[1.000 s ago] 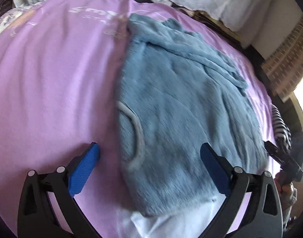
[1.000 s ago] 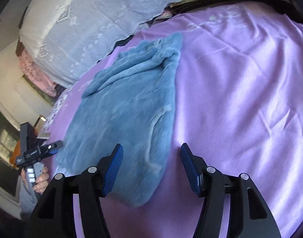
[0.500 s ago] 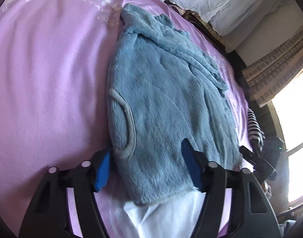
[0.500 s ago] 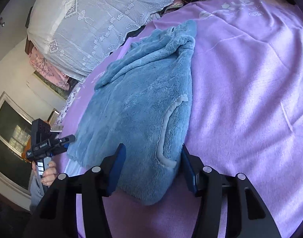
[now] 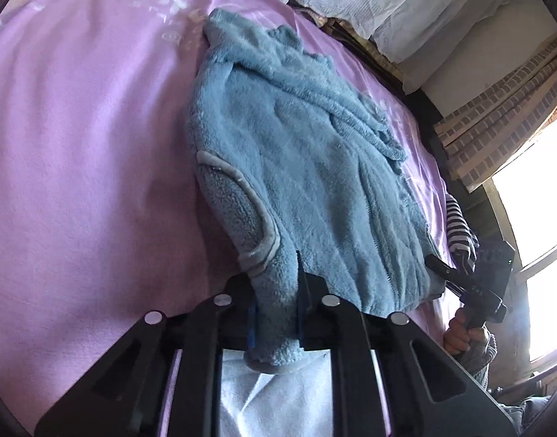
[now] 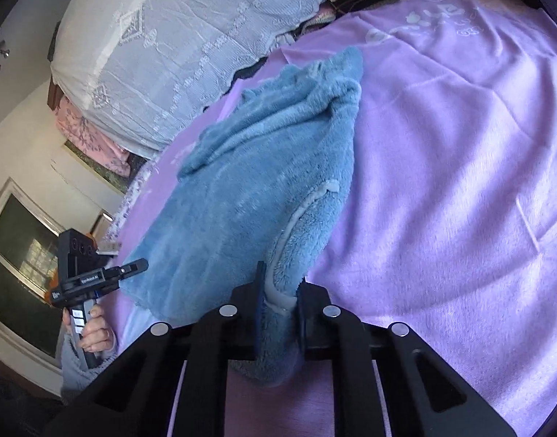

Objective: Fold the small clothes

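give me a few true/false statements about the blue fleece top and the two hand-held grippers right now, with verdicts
1. The left hand-held gripper is shut on the blue fleece top. True.
2. The right hand-held gripper is open and clear of the top. False: it is shut on the fabric near the grey-trimmed opening.
3. The top lies on a purple blanket. True.
4. The top is red. False: it is blue.
5. White lace fabric lies beyond the blanket. True.
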{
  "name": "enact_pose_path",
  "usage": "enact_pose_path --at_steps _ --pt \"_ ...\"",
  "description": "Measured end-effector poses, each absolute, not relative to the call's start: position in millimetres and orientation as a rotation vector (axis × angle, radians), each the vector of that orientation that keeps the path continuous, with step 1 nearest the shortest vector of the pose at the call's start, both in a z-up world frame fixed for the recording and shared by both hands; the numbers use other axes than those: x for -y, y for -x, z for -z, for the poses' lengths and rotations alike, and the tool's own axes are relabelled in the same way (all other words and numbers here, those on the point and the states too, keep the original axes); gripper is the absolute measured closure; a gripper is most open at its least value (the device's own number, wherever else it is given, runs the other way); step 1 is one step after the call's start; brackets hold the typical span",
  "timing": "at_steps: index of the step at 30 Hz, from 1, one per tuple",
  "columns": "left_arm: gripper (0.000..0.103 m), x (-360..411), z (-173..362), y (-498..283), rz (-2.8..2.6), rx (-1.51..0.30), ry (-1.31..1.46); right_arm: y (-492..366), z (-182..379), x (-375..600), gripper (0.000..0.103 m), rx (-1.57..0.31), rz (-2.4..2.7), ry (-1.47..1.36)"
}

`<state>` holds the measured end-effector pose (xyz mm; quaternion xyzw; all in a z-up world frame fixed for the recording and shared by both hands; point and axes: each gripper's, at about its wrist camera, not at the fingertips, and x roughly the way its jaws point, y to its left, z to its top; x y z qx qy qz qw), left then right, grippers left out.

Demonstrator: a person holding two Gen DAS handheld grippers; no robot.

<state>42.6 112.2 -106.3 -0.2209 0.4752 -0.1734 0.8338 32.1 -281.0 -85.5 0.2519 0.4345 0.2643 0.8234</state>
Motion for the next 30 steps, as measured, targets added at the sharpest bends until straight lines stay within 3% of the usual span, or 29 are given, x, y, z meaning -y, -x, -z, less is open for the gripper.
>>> enact_pose_path --at_steps 30 --pt "0.089 -116 24 -147 0.284 -0.866 0.416 -166 27 275 0.089 -0.834 -0.614 -0.666"
